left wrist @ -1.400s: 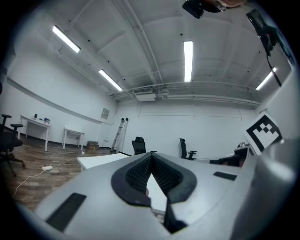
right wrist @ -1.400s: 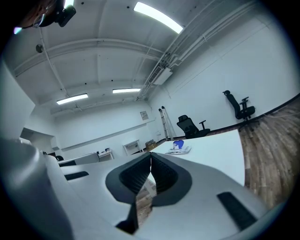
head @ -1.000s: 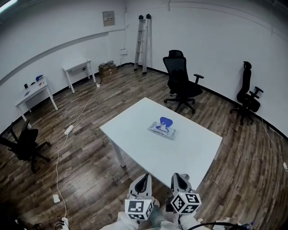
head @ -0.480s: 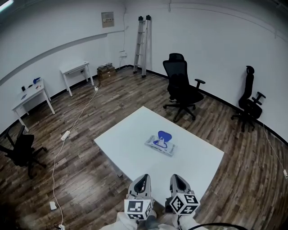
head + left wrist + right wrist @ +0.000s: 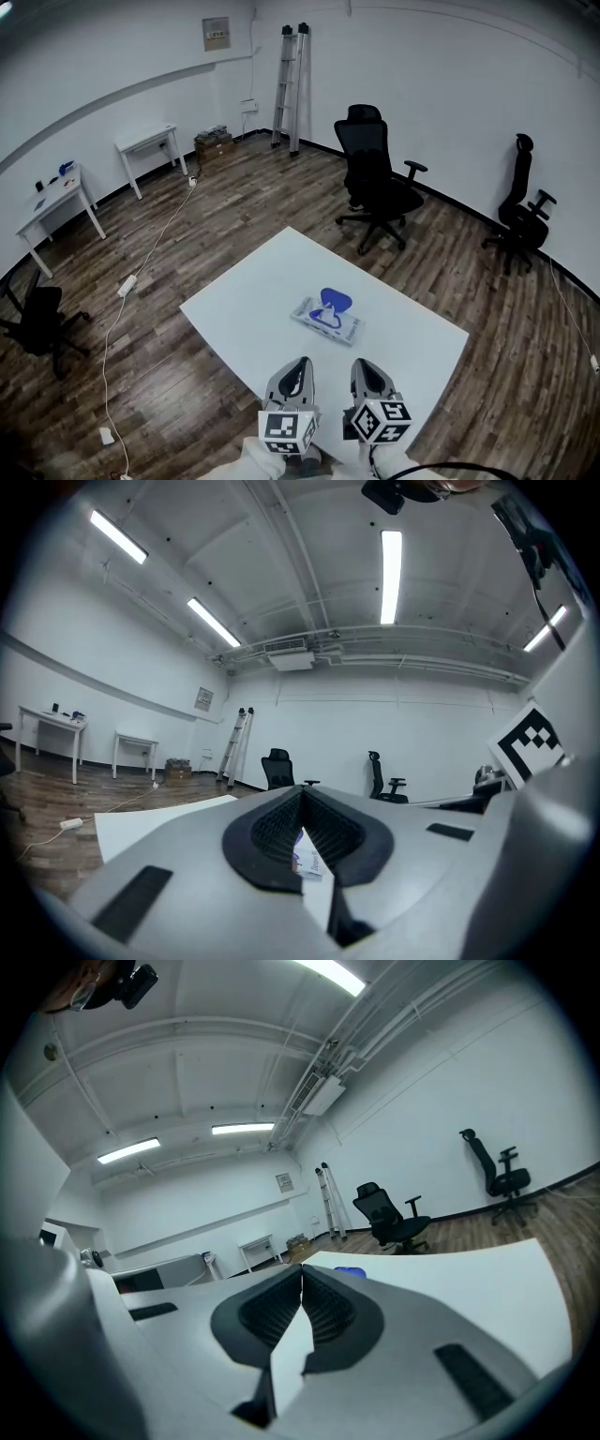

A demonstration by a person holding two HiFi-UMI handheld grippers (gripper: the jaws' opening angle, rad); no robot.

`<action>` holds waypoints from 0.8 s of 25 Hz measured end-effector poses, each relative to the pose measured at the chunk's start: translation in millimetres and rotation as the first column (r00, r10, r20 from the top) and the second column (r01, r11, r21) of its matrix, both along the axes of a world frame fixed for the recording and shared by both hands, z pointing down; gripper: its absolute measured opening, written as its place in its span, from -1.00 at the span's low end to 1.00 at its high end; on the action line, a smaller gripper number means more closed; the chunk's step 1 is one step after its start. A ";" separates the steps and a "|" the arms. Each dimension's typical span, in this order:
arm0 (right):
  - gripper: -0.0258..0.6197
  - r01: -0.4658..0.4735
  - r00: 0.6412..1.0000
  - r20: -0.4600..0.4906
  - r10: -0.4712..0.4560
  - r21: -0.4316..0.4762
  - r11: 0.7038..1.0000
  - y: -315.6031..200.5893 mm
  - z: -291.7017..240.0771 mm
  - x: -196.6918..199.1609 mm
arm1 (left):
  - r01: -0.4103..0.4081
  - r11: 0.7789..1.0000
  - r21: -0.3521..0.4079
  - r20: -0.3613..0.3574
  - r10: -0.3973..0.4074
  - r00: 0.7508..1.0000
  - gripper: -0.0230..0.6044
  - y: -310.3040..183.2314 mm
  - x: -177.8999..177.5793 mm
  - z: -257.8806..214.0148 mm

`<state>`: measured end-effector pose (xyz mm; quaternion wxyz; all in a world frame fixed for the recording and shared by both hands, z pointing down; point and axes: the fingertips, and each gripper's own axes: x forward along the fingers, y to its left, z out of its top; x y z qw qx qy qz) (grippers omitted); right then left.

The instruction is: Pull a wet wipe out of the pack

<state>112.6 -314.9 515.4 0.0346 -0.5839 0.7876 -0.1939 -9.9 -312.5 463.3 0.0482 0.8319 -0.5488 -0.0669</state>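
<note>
Noted the surroundings first. Recorded a black office chair (image 5: 377, 178) just beyond the far corner of the white table (image 5: 253, 305), a second black chair (image 5: 520, 202) by the right wall, and a third chair (image 5: 42, 321) at far left on the wood floor. Logged a folded ladder (image 5: 288, 84) leaning on the back wall with cardboard boxes (image 5: 213, 142) near its foot. Also logged a small white desk (image 5: 145, 141) and a longer desk (image 5: 56, 192) along the left wall. Traced a white cable (image 5: 155, 246) across the floor past a power strip (image 5: 126, 286).

Found the wet wipe pack (image 5: 327, 316) lying flat near the middle of the table, with a blue flap (image 5: 336, 300) on its far side. Could not tell its contents from any view. Saw only bare table top between the pack and both tools.

Held the left hand-held gripper (image 5: 301, 362) and right hand-held gripper (image 5: 362, 364) side by side over the near table edge, well short of the pack. Read the left jaws as pressed together at the tips and gripping nothing, with the pack visible past them in the left gripper view. Read the right jaws likewise together and empty.
</note>
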 end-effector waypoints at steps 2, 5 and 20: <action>-0.89 -0.007 1.000 0.005 0.007 -0.010 1.000 -9.1 3.3 3.3 | 0.003 1.000 -0.005 0.001 -0.003 1.000 -0.94 -8.6 1.4 0.6; -0.89 -0.010 1.000 0.020 0.010 -0.032 0.999 -18.2 10.8 2.1 | 0.007 1.000 -0.029 0.001 -0.007 1.000 -0.94 -17.9 -0.1 7.4; -0.89 0.003 1.000 0.021 -0.002 -0.081 0.997 -70.1 40.8 -10.3 | -0.006 0.995 -0.098 0.021 0.008 1.000 -0.94 -53.0 -11.1 27.2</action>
